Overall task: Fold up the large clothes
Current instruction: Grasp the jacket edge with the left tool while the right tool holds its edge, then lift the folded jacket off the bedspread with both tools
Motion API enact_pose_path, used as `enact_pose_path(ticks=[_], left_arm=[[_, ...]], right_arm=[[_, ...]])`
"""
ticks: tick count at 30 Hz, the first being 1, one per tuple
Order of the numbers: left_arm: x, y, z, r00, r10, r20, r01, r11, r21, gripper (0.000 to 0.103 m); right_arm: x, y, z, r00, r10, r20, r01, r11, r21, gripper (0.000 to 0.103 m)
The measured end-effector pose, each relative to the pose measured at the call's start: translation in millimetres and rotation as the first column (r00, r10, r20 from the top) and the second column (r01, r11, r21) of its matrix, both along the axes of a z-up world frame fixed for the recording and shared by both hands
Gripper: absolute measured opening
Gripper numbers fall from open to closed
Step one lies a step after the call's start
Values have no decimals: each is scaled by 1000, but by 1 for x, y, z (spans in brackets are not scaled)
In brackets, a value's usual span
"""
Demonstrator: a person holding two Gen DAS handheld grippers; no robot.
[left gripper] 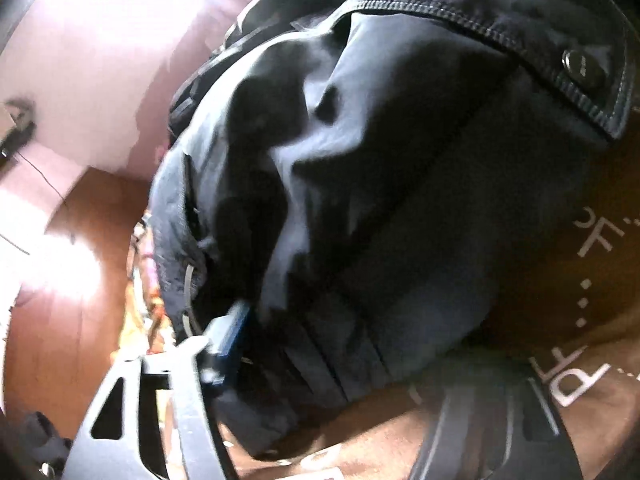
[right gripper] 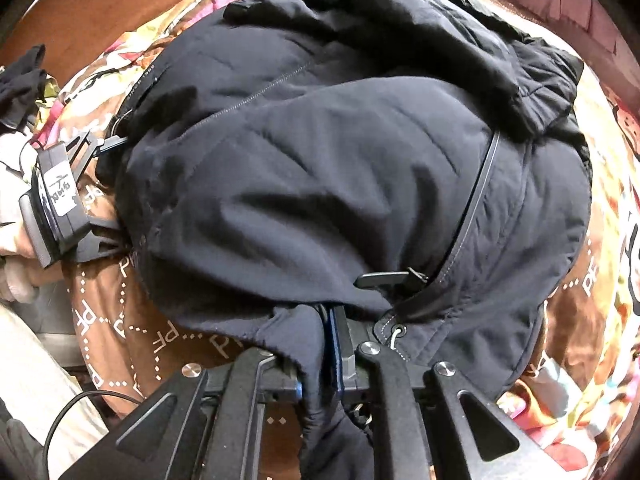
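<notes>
Left wrist view: a dark navy jacket (left gripper: 360,168) fills most of the frame, bunched and creased, with a stitched flap carrying a metal snap button (left gripper: 582,65) at upper right. The left gripper (left gripper: 320,364) reaches into its lower edge; one finger with a blue pad (left gripper: 234,332) presses against the fabric, while the other finger (left gripper: 484,412) is blurred and lies low at the right, so whether the fingers are clenched on the cloth cannot be told from here. Beneath the jacket lies a brown blanket (left gripper: 580,360) printed with white dotted lines and the letters "PF". A wooden floor (left gripper: 92,260) and a pinkish wall (left gripper: 100,60) show at the left, washed out by glare.

Right wrist view: the jacket (right gripper: 340,160) lies heaped on the blanket (right gripper: 168,340), whose brown part repeats "PF" between dotted lines and whose border is multicoloured. A zipper (right gripper: 256,96) runs across the jacket, and small pale lettering near its left edge is too small to read. The right gripper (right gripper: 328,344) has its fingers clenched on a fold of the jacket's hem, cloth pinched between the blue pads. At the left, the left gripper (right gripper: 116,192) pokes into the jacket's edge; its body bears a white label (right gripper: 64,192) with handwriting I cannot read. A black zipper pull (right gripper: 382,279) rests near the hem.
</notes>
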State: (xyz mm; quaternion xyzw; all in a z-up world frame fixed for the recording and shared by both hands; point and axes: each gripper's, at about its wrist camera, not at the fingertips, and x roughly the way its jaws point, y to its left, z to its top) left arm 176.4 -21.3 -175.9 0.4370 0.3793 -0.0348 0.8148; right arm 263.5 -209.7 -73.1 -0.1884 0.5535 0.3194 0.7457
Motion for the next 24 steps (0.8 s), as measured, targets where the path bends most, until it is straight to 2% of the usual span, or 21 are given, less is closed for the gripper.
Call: enact_pose_path(ticks=[4,7,9,12,14,15,17,20,24], left_arm=[[-5,-1,7,998,-39,42,37,998,48,28],[-3,5,23,997,-48,52,47,999,21,18],[-1,9,38,997,-44,68,45,999,-14,16],[4,12,60,994,-41,102,47,997,-59,13],[6,13,74,990,-34,134,44,996,-78,10],[9,14,82,990,-25,142,39,994,-100,10],[14,16,95,989,-7,149,29,989,-147,9],[13,9,106,987,-6,163,34,985,-170,9],[13,3,110,987,-9,161,39,983,-180,9]], right_arm=[[-5,-3,-4,1000,3,14,-3,1000,-14,11],[-13,-6,-8,999,36,27,-35,999,-38,13],[-20,-9,-12,997,65,34,-63,997,-54,18],[-32,-14,-18,993,111,38,-109,992,-63,33],[-41,-13,-21,988,151,40,-148,987,-66,57],[-47,-10,-22,983,176,49,-172,982,-72,61],[-59,-3,-23,969,238,69,-232,969,-91,65],[-75,9,-31,943,316,104,-298,941,-162,70],[-81,21,-54,933,331,140,-279,912,-300,70]])
